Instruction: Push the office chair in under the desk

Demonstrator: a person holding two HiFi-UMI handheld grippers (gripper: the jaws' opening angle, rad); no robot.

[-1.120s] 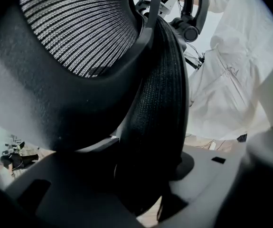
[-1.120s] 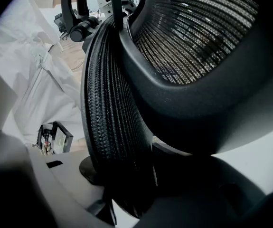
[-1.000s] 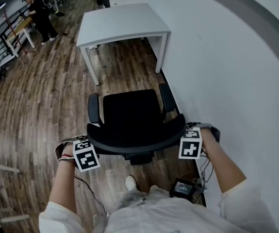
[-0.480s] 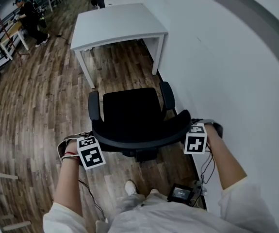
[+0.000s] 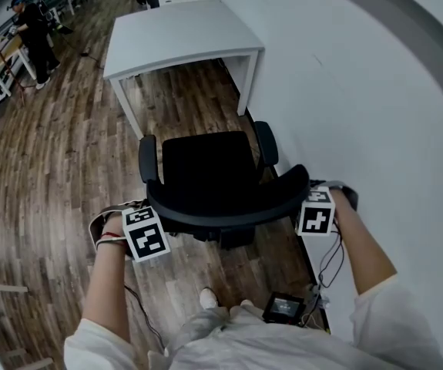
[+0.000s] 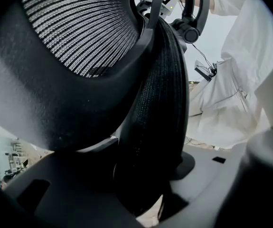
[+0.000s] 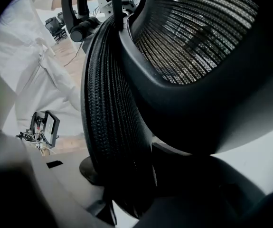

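The office chair (image 5: 206,172) stood on the wooden floor (image 5: 52,168) facing the white counter (image 5: 179,33). The front of its seat lay near the counter's two front legs, and the seat was not yet under the top. Compared with one second earlier, the chair had rolled toward the counter and the gap between them had narrowed. The chair remained square to the counter, alongside the white wall (image 5: 360,91). The left hand-held gripper (image 5: 148,233) was closed on the left end of the backrest (image 5: 229,210), with the mesh rim clamped between its jaws. The right hand-held gripper (image 5: 316,210) gripped the right end of the rim in the same way. Both pointed downward and kept the same places on the rim as before. A person (image 5: 32,33) stood well apart in the far corner, nearer the picture's edge than before.
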